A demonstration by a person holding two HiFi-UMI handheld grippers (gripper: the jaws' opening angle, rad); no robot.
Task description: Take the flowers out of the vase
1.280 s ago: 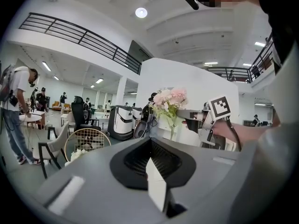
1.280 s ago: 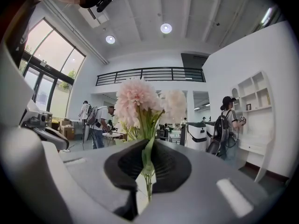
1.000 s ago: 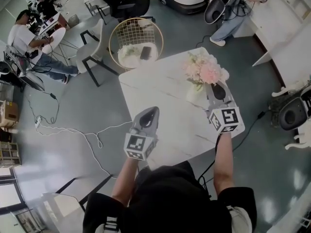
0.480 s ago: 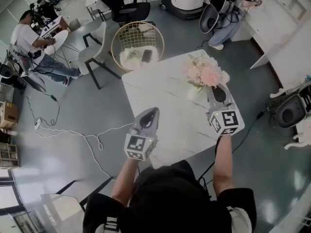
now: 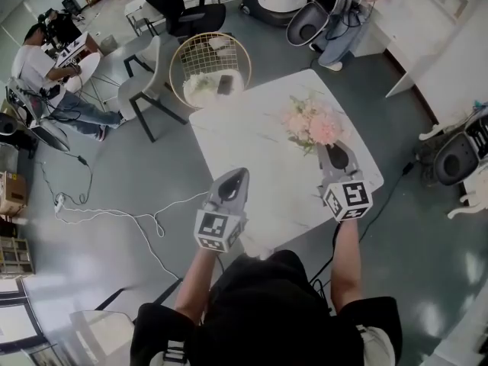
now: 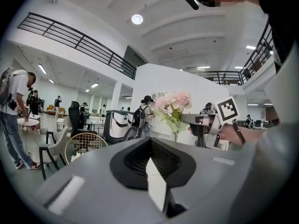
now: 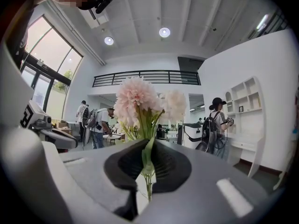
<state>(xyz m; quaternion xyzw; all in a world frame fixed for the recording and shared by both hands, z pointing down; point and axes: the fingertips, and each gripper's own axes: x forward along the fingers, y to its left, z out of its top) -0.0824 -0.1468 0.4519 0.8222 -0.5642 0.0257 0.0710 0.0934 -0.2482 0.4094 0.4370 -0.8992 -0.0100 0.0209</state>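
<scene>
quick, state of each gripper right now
left gripper: jaws closed, nothing between them
right gripper: jaws closed on the flowers, gripped by the stems

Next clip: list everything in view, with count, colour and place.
flowers: one bunch, pink and cream, above the table's far right
table: one, white, before the person
wire basket: one, gold, floor beyond the table
pale chair: one, grey-white, left of the basket
office chair: one, black, farther back
bystanders: two, one seated far left, one standing top right
cables: white, floor at left
left gripper: grey, shut, empty, at the table's near left edge
right gripper: grey, shut on the flowers' stems
</scene>
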